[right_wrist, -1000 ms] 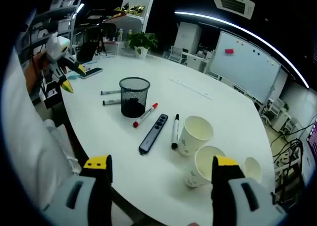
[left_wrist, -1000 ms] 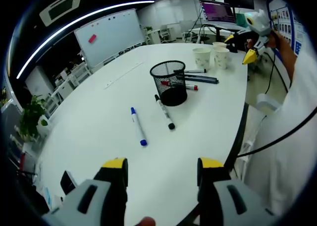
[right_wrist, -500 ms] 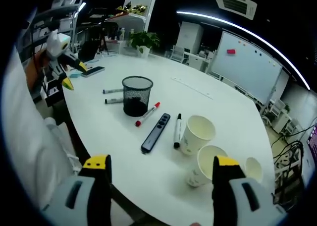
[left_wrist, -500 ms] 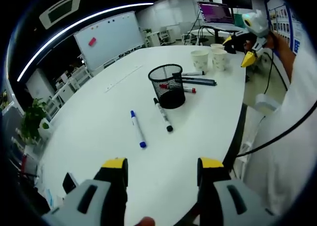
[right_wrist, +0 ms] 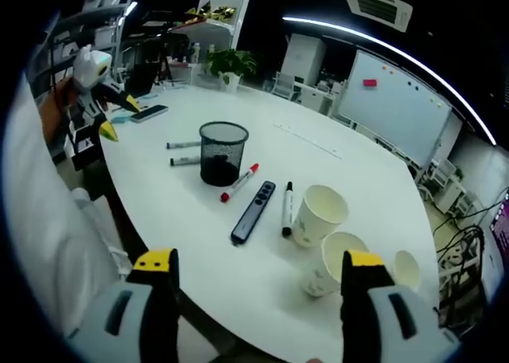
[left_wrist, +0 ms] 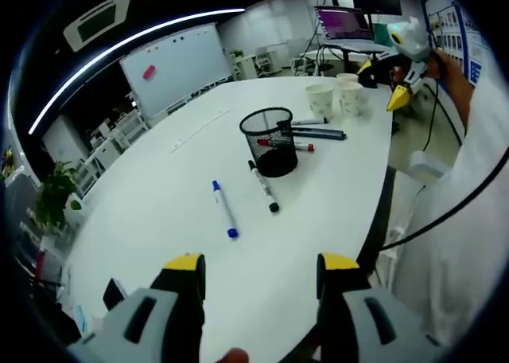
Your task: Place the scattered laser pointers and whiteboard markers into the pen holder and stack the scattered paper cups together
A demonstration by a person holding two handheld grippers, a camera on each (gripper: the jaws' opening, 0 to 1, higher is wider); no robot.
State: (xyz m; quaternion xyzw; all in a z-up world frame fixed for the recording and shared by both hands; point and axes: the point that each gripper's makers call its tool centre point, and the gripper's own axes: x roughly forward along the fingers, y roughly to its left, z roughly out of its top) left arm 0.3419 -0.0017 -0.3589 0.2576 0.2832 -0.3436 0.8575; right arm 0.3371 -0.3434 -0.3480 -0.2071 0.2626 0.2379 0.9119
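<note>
Both your left gripper (left_wrist: 254,271) and right gripper (right_wrist: 258,267) hang wide open and empty above the white surface's (left_wrist: 159,196) near edge. The black mesh pen holder (right_wrist: 222,153) stands upright mid-surface, ready to receive the loose markers lying beside it.

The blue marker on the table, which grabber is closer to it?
Left. The left gripper sits just short of the blue marker; the right gripper is beyond the pen holder, by the paper cups.

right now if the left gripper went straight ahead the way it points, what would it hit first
Probably the blue-capped marker lying on the white table, roughly in line between the open fingers of the left gripper. The black-capped marker lies slightly right, before the mesh pen holder. Depth is uncertain.
</note>
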